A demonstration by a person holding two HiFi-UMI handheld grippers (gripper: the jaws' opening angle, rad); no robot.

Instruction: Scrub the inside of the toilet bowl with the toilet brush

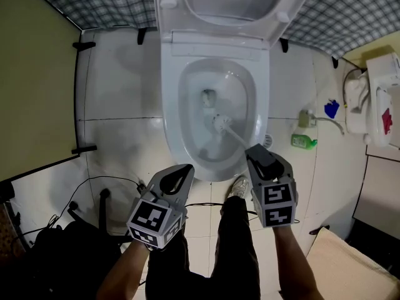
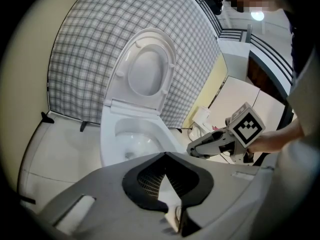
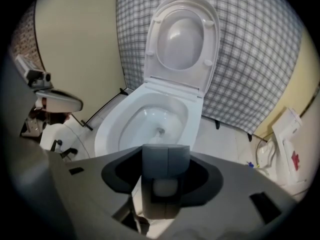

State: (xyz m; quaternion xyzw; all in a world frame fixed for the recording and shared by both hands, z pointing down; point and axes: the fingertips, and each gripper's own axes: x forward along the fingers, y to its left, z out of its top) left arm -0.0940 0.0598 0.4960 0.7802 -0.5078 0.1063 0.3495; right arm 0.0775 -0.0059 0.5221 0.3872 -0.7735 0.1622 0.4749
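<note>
The white toilet bowl stands with lid and seat up; it also shows in the left gripper view and the right gripper view. The toilet brush's white head rests low inside the bowl, right of the drain. Its pale handle slants back to my right gripper, which is shut on the handle's grey end. My left gripper hovers at the bowl's front rim, on the left, jaws together and empty. From there the right gripper shows on the right.
A green bottle and a blue item lie on the tiled floor right of the toilet, near a white unit. Black cables trail at lower left. The person's leg and shoe stand between the grippers.
</note>
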